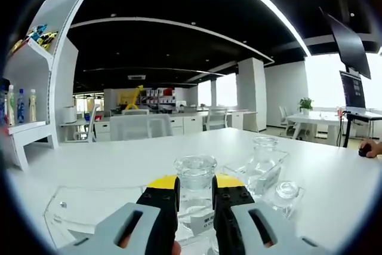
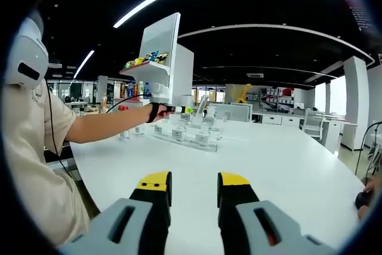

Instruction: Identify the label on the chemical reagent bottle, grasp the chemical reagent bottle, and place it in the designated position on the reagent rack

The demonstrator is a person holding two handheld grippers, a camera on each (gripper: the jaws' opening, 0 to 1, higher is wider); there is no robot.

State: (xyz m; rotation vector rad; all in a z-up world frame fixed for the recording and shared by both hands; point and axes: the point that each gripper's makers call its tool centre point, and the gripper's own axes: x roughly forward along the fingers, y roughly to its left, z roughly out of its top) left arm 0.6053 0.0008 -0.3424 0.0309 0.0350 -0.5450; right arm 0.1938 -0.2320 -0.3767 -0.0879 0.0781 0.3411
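One upright reagent bottle, clamped between left tongs

Reagent bottle between the left claw's jaws; two bottles right of it, on the table.

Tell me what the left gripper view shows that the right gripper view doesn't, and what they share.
Left gripper view: the left gripper closed around a clear glass reagent bottle with a label, close up, over a clear rack, with more glass bottles beside.

Right gripper view: the right gripper open and holding nothing, and a person's outstretched arm reaching toward the distant rack.

Both: the white table and the white shelf unit.
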